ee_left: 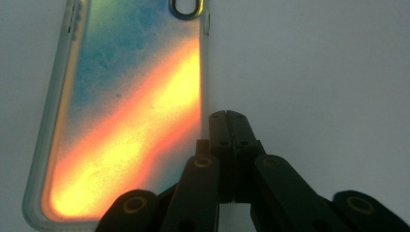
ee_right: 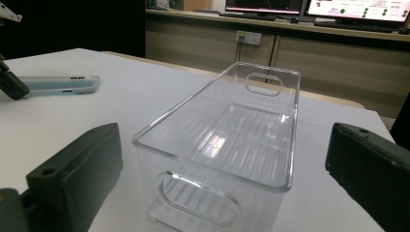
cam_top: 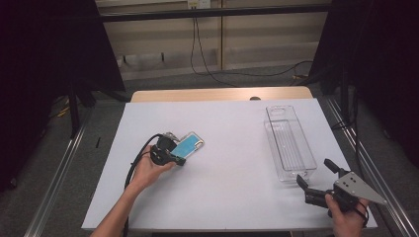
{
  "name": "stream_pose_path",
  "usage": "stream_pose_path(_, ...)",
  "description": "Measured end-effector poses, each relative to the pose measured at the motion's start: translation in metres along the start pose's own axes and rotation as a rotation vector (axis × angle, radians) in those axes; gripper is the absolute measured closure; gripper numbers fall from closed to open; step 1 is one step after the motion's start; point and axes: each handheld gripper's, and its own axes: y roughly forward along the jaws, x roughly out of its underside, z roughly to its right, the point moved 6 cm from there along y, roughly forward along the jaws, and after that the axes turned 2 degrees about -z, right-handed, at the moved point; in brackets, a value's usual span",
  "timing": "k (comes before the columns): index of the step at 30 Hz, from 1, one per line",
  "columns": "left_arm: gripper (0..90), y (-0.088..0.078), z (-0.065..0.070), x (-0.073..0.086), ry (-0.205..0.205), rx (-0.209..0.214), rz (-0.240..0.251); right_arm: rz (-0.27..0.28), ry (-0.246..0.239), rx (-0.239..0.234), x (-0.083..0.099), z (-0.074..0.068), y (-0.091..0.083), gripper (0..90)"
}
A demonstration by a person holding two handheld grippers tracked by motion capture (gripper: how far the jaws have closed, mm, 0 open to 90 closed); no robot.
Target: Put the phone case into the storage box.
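A phone case [cam_top: 190,143] with a blue-to-orange back lies flat on the white table, left of centre. In the left gripper view the case [ee_left: 125,121] reaches from the top edge down to the bottom left. My left gripper [cam_top: 181,160] rests at the case's near edge. Its jaws [ee_left: 229,117] are shut together with nothing between them, just off the case's long side. My right gripper [cam_top: 316,174] hovers open at the near right, facing the short end of a clear plastic bin [cam_top: 289,143]. The empty bin [ee_right: 227,140] stands just beyond those jaws.
White sheet [cam_top: 227,177] covers the table; a wooden strip [cam_top: 222,94] runs along its far edge. Black stands and curtains flank both sides, and cables lie on the floor behind. From the right gripper view, the case [ee_right: 63,84] and left gripper [ee_right: 10,83] appear far left.
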Motion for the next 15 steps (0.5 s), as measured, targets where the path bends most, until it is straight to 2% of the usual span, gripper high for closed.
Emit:
stream_pose_path(2, 90.0, 0.0001, 0.0, -0.0002, -0.005, 0.001, 0.002, 0.001, 0.001, 0.0, 0.0, 0.0002, 0.0001, 0.0)
stream_pose_path(4, 90.0, -0.0006, 0.0002, -0.0002, 0.011, -0.012, -0.007, 0.0, 0.001, -0.001, 0.0, 0.0, 0.0004, 0.0)
stream_pose_path(9, 90.0, -0.0011, 0.0011, 0.0004, 0.004, -0.013, -0.008, 0.0, -0.001, -0.001, -0.0001, -0.0001, 0.0001, 0.0)
stream_pose_path(12, 90.0, -0.0019, 0.0043, -0.0021, 0.01, 0.001, 0.015, 0.0, -0.003, 0.008, 0.0001, 0.0015, 0.0001, 0.0)
stream_pose_path(15, 89.4, -0.0071, 0.0082, -0.0057, 0.039, 0.009, 0.048, 0.002, 0.0, 0.01, -0.0003, 0.0017, 0.0, 0.0)
